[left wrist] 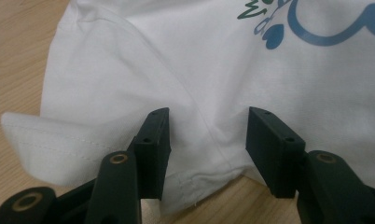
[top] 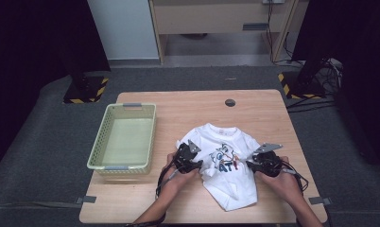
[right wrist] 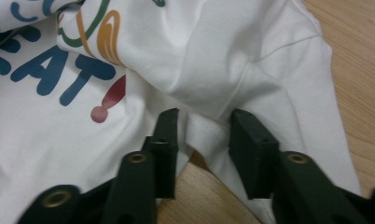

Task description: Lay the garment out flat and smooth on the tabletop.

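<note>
A small white cotton T-shirt (top: 223, 165) with a colourful printed front lies crumpled on the light wooden table (top: 254, 106), toward its near right part, just right of a pale green plastic basket (top: 124, 137). Its neck opening points toward the far edge, and the hem end trails toward the near edge in a bunched, folded point. The print, facing up, shows blue letters, a red exclamation mark, and green and orange swirls (right wrist: 90, 35). The fabric is rumpled, with soft folds across the chest. One short sleeve (left wrist: 50, 140) sticks out flat on the wood, its stitched hem visible. At the other side the cloth folds over itself, leaving a wedge of bare table beneath.
</note>
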Demonstrator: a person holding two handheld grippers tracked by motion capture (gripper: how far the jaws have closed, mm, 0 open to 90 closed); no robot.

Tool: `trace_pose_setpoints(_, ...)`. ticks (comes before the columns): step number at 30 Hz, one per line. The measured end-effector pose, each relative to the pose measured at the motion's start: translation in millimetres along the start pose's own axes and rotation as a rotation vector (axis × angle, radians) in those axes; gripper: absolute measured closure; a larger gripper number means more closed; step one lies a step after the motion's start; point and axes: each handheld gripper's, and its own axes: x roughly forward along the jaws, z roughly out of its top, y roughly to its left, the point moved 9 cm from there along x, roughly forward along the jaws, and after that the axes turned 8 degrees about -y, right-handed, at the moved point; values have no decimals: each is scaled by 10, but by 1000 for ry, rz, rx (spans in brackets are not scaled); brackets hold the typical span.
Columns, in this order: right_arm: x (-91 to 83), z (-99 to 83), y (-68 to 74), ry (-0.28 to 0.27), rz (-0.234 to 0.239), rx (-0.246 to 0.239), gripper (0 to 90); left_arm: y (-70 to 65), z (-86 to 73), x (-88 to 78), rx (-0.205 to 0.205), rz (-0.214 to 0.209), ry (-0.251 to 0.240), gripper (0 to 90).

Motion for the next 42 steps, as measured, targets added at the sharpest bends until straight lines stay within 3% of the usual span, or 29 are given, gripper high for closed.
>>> trace_pose_setpoints(4, -3, -3, -65, -4, -5, 34, 807, 8, -3, 21, -22, -24, -8, 542)
trace_pose_setpoints(7, -28, -14, -121, -7, -7, 48, 833, 19, 2, 30, -36, -33, -12, 591)
trace_pose_setpoints(15, -84, -45, -286, -2, -42, 56, 840, 108, 5, 30, -26, -33, -6, 814)
trace_pose_setpoints(19, -63, -64, -424, 6, -73, 65, 836, 177, 5, 35, -23, -2, -4, 834)
trace_pose_setpoints(22, -68, -77, -505, 6, -95, 74, 841, 221, -6, 29, -42, 8, -7, 837)
trace_pose_setpoints(24, -91, -89, -538, 6, -101, 88, 787, 228, -14, 20, -45, 11, -7, 836)
trace_pose_setpoints(28, -178, -28, -461, -27, -86, 87, 661, 227, -27, 4, -42, 14, -2, 795)
trace_pose_setpoints(31, -256, 14, -280, -34, -47, 80, 568, 242, -37, -5, -40, 22, -2, 726)
trace_pose_setpoints(37, -182, -45, 58, 4, 28, 30, 522, 229, -57, -22, -55, 14, -2, 611)
trace_pose_setpoints(42, -74, -85, 160, 25, 38, -9, 509, 221, -52, -8, -70, 8, -13, 609)
